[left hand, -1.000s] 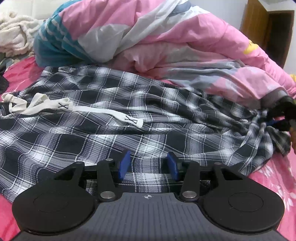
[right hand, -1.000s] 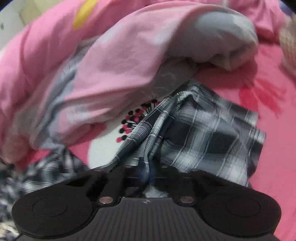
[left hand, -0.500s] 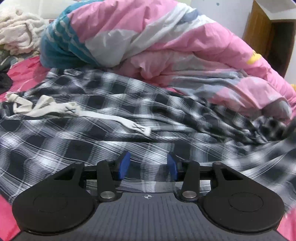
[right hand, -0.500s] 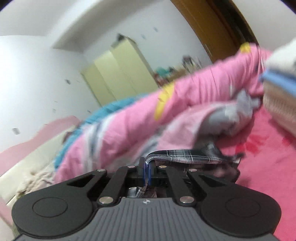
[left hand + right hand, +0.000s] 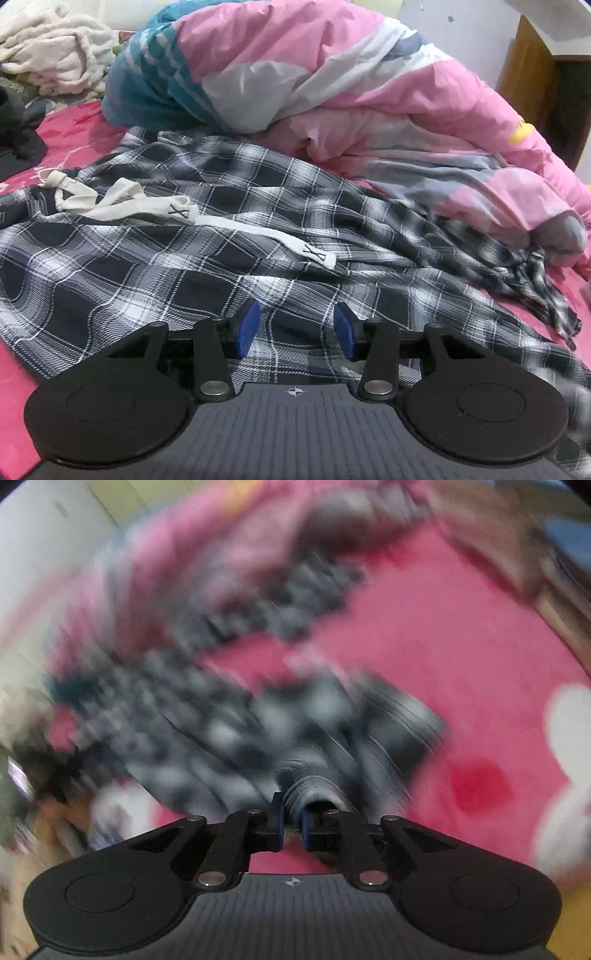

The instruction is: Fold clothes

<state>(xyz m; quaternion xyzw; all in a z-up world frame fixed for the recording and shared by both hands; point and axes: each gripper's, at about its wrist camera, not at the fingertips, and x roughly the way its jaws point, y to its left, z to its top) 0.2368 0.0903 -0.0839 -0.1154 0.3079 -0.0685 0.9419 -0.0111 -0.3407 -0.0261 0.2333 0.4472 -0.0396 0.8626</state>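
Plaid trousers [image 5: 207, 266] lie spread on the pink bed [image 5: 70, 129]; my right gripper [image 5: 291, 821], clenched on their hem (view blurred), has swung it up and across. Left gripper [image 5: 295, 328] hovers released above them.

plaid trousers [image 5: 192, 266]: leg end dragged rightward, stretched out | right gripper [image 5: 291, 825]: swung down toward bedsheet [image 5: 424, 635]

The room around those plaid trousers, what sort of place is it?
Most likely a bedroom: the plaid trousers lie on a pink bedsheet, beside a bunched pink quilt, with a wooden door frame behind.
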